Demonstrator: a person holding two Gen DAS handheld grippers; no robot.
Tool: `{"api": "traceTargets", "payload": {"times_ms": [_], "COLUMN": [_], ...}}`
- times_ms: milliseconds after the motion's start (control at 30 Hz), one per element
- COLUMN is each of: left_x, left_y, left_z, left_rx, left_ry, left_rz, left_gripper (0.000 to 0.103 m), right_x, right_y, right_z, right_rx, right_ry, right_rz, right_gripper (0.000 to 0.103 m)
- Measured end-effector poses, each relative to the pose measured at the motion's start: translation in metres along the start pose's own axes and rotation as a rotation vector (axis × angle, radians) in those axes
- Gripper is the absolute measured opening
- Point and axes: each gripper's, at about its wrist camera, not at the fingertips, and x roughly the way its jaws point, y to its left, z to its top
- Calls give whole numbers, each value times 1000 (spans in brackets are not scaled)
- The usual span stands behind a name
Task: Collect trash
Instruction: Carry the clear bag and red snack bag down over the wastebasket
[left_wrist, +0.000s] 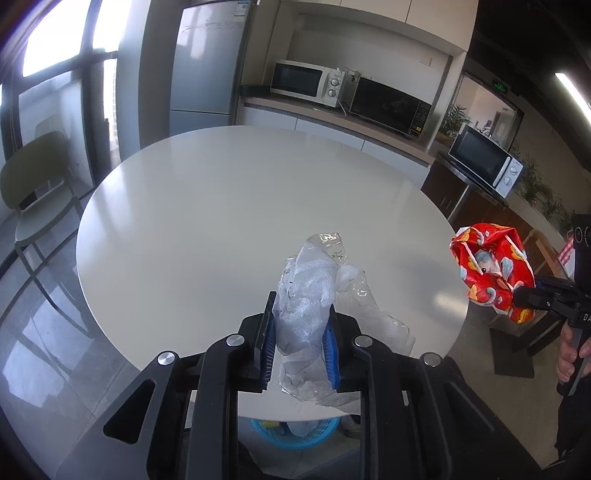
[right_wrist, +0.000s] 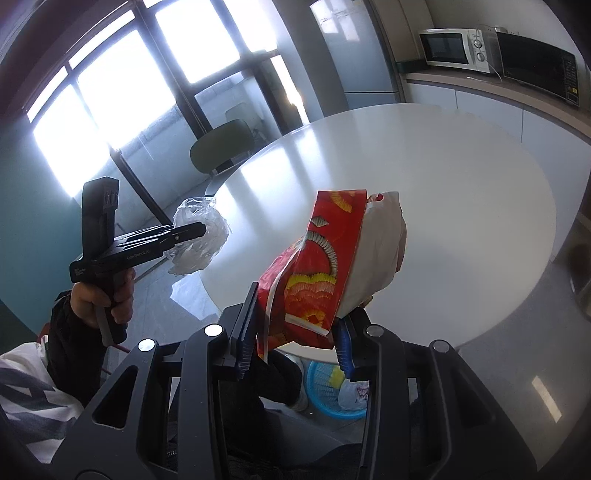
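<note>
Left wrist view: crumpled clear plastic wrap sits clamped between the left gripper fingers above the round white worktop. The right gripper fingers grasp a red patterned bag; a blue basket stands on the floor below.

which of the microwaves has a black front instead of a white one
The middle microwave on the counter, with an all-black front. The microwave to its left and the one on the separate stand at right both have white bodies with knobs.

Red wrapper between right gripper fingers
</note>
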Motion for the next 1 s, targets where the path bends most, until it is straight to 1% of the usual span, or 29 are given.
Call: {"api": "traceTargets", "payload": {"times_ms": [133, 233, 333, 433, 667, 800, 1000], "left_x": [-11, -17, -21, -27, -29, -20, 4], "left_y": [-6, -4, 0, 2, 5, 13, 38], "left_z": [-14, -24, -32, -43, -72, -93, -122], "left_rx": [19, 25, 10, -7, -48, -79, -175], "left_ry": [13, 16, 12, 7, 32, 60, 136], "left_rz": [-20, 20, 25, 29, 35, 60, 100], "left_gripper": [21, 22, 22, 22, 22, 22, 22], "right_x": [-12, -17, -22, -21, -10, -2, 17], "right_y": [1, 1, 1, -4, -11, -18, -33], "right_z": [-15, -26, -42, -57, -88, -99, -112], "right_rx": [-11, -15, -4, 27, 81, 104, 164], "right_ry": [15, 27, 36, 48, 90, 105, 143], "right_rz": [10, 19, 39, 48, 51, 53, 57], "right_gripper": [34, 34, 34, 34, 34, 34, 34]}}
